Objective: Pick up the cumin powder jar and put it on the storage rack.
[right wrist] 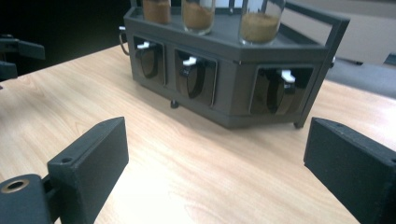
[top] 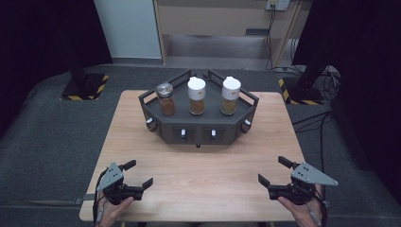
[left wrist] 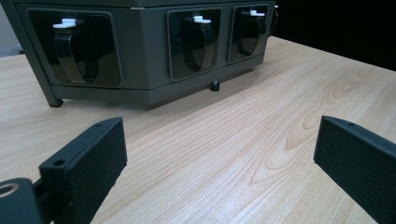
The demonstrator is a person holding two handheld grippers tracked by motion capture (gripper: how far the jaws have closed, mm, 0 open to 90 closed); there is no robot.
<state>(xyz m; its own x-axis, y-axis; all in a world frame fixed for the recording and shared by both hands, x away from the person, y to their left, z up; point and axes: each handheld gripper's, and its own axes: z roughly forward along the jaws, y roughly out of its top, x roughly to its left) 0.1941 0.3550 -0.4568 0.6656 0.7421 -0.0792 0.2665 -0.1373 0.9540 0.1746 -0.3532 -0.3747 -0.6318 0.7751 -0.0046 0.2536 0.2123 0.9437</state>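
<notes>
A dark grey six-sided rack stands at the far middle of the wooden table. On top of it are three jars of brown spice: one with a silver lid and two with white lids. Its front faces carry black knobs with white tabs. My left gripper rests low at the near left corner, open, with nothing between its fingers. My right gripper hovers at the near right corner, also open and holding nothing, and it looks toward the rack.
Bare wood lies between both grippers and the rack. The table edge runs just behind the hands. Grey carpet surrounds the table, with black stands with yellow-striped bases at the back left and back right and cables on the floor at the right.
</notes>
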